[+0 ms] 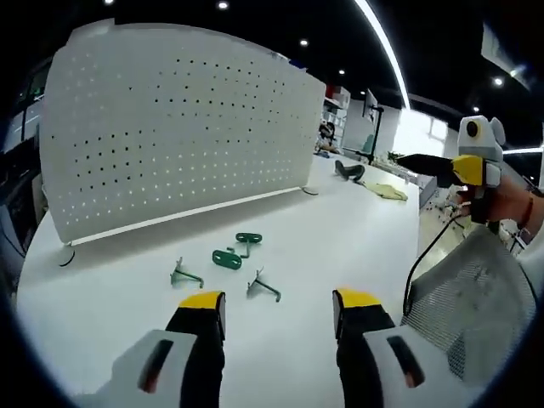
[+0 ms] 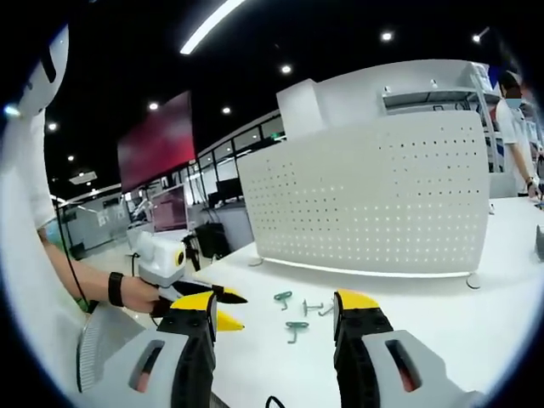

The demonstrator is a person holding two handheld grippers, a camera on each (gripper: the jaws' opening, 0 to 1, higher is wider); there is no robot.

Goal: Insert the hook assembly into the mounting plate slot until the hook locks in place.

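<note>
Hooks (image 1: 228, 258): two green, two grey, flat on white table (image 1: 340, 229) | pegboard (image 1: 170, 119) upright behind | left gripper (image 1: 279, 308) jaws apart, empty | right gripper (image 2: 276, 313) jaws apart, empty

From the left gripper view I've got open white table (image 1: 340, 229) straight ahead. Only clutter in the path is four small hooks mid-table: two grey ones (image 1: 186, 274) (image 1: 263, 286) nearer, two green ones (image 1: 227, 258) (image 1: 247, 239) just behind, close together w/ narrow gaps. Far side is walled off by the upright pegboard (image 1: 174, 127). Right of the board the table runs on free to some odds and ends at the far end. Near right, a mesh chair back (image 1: 472, 297) crowds the edge. In the right gripper view, the left gripper (image 2: 223, 308) sits near left of the hooks.
</note>
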